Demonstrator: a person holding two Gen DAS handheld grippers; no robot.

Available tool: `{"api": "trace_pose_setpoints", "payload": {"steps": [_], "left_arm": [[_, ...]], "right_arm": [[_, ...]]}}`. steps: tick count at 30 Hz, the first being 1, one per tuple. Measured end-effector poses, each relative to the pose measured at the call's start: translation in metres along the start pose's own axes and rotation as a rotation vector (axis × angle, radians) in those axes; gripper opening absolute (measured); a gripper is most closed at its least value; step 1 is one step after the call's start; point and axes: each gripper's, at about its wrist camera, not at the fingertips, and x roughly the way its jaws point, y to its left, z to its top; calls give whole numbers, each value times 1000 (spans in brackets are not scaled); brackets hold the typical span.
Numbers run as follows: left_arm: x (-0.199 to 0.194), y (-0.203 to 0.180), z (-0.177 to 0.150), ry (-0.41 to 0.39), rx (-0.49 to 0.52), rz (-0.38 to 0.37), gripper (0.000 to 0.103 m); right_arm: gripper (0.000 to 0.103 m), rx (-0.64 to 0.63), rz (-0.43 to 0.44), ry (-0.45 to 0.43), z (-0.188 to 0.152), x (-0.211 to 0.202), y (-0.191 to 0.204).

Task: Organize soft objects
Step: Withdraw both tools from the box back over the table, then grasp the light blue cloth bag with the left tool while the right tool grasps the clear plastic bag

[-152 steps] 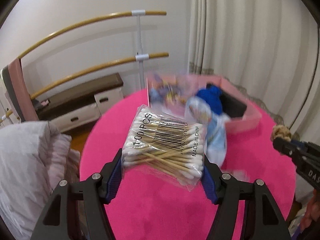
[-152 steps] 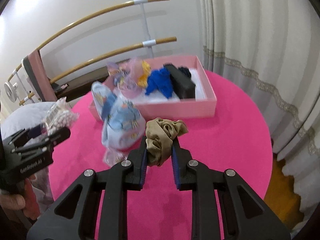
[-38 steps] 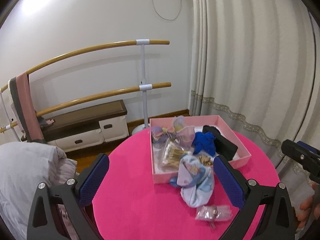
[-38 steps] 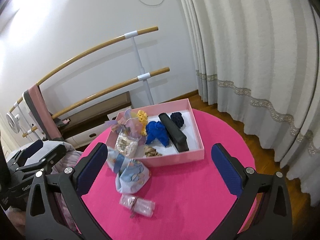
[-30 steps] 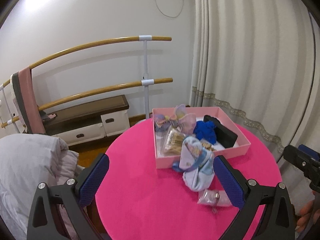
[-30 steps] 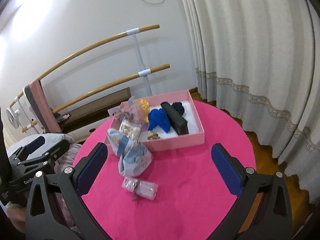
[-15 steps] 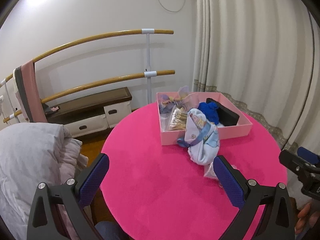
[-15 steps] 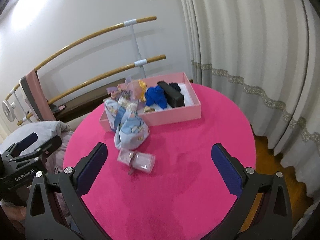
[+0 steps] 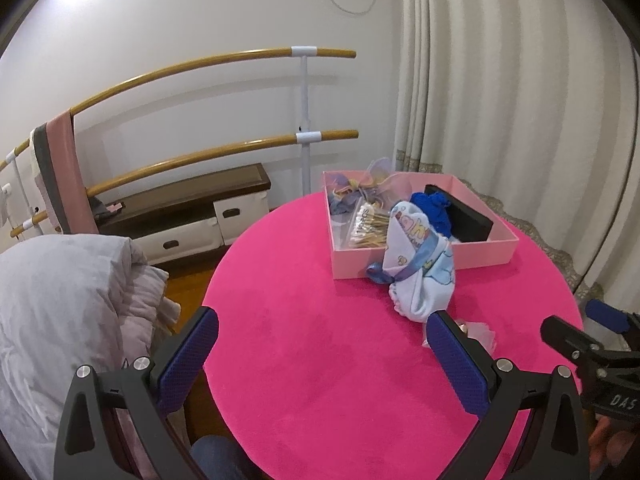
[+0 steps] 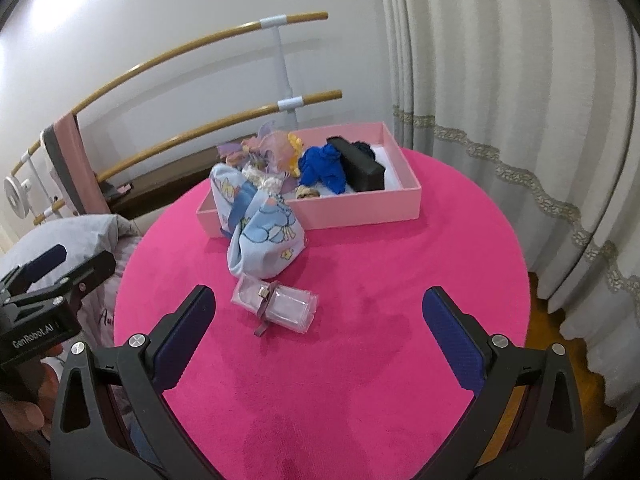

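Note:
A pink box stands at the far side of the round pink table. Inside lie a cotton swab pack, a blue fabric piece, a black case, a tan scrunchie and pastel bows. A light blue printed pouch leans against the box front. A clear packet lies on the table in front of it. My left gripper and right gripper both hang open and empty above the near table.
Wooden ballet bars run along the white wall, with a low bench beneath. Curtains hang on the right. A grey quilt lies left of the table. A hand holds the left gripper handle.
Five seconds ago the left gripper held the swab pack and the right held the tan scrunchie; both now lie in the box. Both grippers have drawn back and lowered, wide open.

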Motion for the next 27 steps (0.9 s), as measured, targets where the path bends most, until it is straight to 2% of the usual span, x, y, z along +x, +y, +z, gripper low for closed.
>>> {"api": "trace_pose_setpoints", "payload": {"steps": [8,16,19,22,25,27], "left_arm": [[29,5,-3,46,-2,1,103],[68,13,-3,98,-27,15,103],[79,16,-3,110,-28,21,103],[89,17,-3,119,-27,23,103],[98,17,-5,130,-31,21,103],[103,17,-5,135,-30,19,103]], "right_arm": [[103,-51,22,91,-7,43,11],[96,-87,66,189,-13,97,24],[88,-98,80,210,-14,110,25],[84,-133,93,219,-16,118,25],[75,-177,106,224,-16,117,26],[63,-182,121,222,-15,116,24]]}}
